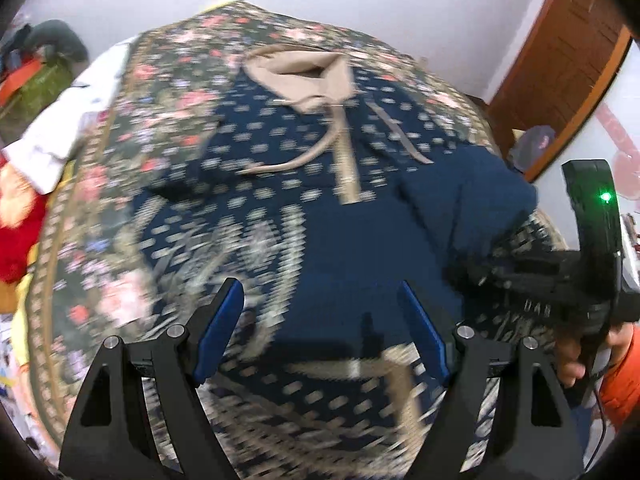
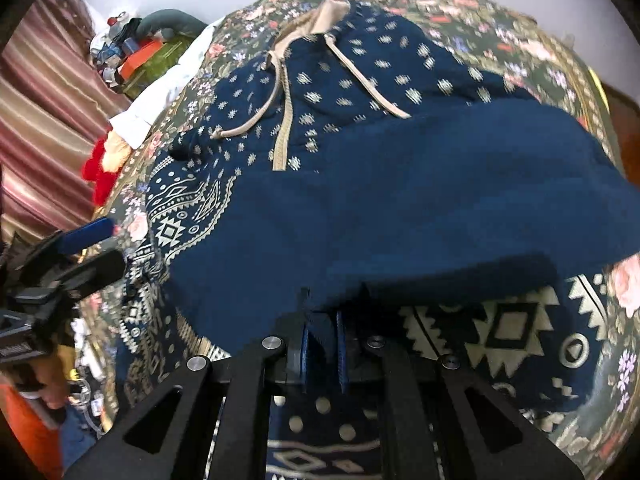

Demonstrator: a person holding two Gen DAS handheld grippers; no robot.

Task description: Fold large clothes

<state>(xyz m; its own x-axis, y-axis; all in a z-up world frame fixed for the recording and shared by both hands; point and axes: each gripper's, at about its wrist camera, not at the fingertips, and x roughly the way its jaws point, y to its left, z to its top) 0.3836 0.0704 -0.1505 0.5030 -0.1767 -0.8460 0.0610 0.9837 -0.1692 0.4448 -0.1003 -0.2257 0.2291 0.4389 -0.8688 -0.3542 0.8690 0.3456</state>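
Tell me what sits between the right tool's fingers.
In the right wrist view, a fold of the navy printed garment is pinched between the right tool fingers, its plain inner side draped over them.

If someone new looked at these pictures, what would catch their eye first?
Probably the navy patterned garment with its beige collar, spread across the floral bedspread. Next, the right gripper at the bottom of its view, shut on a plain navy fold, while the left gripper hangs open above the cloth.
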